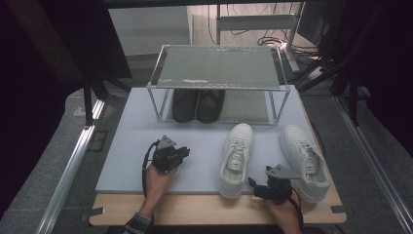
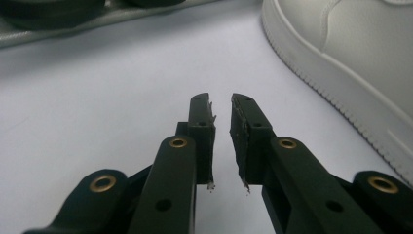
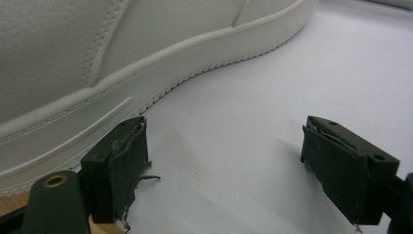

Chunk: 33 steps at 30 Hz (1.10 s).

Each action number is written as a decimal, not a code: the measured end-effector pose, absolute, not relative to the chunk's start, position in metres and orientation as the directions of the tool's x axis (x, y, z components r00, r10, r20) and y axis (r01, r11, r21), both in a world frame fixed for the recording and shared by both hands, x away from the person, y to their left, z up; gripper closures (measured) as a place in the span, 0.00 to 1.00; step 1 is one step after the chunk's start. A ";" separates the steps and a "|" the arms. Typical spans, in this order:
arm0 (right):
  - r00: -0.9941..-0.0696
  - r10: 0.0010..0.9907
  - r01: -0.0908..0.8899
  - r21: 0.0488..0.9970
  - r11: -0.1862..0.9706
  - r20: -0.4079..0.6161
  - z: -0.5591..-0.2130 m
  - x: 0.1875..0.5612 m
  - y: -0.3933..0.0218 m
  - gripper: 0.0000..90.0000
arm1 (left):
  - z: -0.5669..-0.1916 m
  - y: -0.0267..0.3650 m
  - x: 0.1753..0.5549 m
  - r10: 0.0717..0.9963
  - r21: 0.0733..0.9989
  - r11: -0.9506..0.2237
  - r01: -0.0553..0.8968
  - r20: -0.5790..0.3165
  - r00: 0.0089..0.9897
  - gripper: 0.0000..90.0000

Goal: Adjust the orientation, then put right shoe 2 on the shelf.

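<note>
Hovering wide-jawed, the right gripper (image 1: 259,187) nears the white shoe (image 1: 235,158); light, soft-sided, best taken at the heel collar. Left gripper (image 1: 183,153) narrow, empty.

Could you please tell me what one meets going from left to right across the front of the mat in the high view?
Left claw → left white shoe → right claw → right white shoe.
</note>
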State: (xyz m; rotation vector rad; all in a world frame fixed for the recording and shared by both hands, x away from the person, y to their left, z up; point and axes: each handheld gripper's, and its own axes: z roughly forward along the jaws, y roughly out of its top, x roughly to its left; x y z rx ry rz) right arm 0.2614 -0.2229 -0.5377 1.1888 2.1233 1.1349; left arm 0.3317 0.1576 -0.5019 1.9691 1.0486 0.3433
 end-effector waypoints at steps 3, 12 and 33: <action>-0.526 0.851 0.478 0.829 0.289 0.007 -0.538 0.261 -0.223 0.20 | -0.504 0.162 0.326 0.784 0.786 -0.282 0.550 -0.142 0.605 0.86; -0.526 0.851 0.478 0.830 0.289 0.007 -0.538 0.262 -0.223 0.20 | -0.510 0.175 0.310 0.805 0.782 -0.291 0.551 -0.111 0.583 0.69; -0.526 0.850 0.477 0.830 0.290 0.006 -0.538 0.262 -0.223 0.20 | -0.528 0.191 0.269 0.823 0.765 -0.349 0.541 -0.025 0.567 0.23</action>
